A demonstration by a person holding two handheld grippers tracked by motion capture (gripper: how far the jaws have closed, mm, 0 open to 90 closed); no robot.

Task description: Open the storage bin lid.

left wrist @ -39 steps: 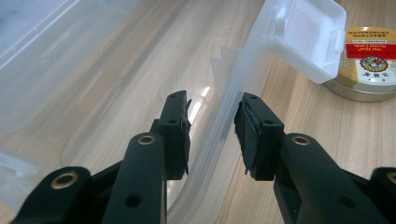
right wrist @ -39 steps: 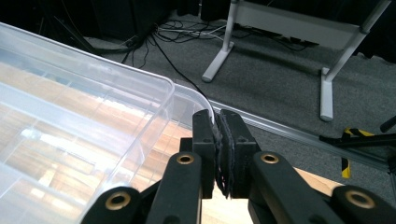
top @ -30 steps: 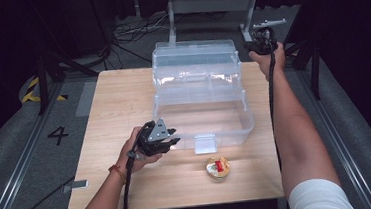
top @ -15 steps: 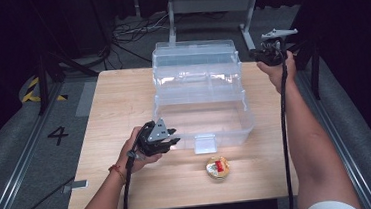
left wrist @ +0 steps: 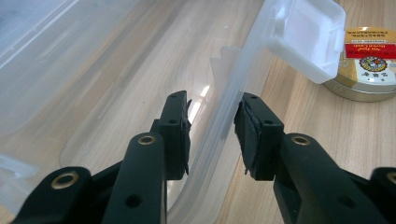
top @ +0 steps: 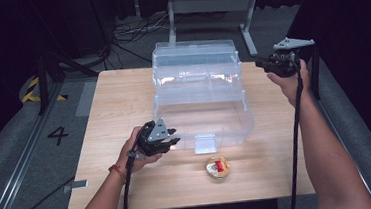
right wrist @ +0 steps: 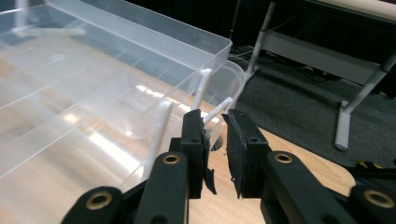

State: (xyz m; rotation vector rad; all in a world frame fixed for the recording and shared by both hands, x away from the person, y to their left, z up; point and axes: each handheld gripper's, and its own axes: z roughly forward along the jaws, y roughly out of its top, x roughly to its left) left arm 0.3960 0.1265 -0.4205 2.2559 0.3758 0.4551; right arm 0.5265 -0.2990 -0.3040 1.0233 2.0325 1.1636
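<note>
A clear plastic tiered box stands open on the wooden table, its upper trays stepped back. My left gripper is at the front left corner of the bottom tray. In the left gripper view its jaws stand astride the tray's front wall, open, with a gap on the inner side. A small round gold tin with a red and white label lies in front of the box. My right gripper hovers off the box's right rear side, jaws narrowly open and empty, with thin white hinge struts just beyond its tips.
The box's white front latch hangs down near the tin, and also appears as the latch past my left jaws. Cables and a metal frame lie on the dark floor behind the table. A "4" marks the floor at left.
My right gripper has moved right and toward the person, away from the box's rear corner. The left gripper, box and tin have stayed put.
</note>
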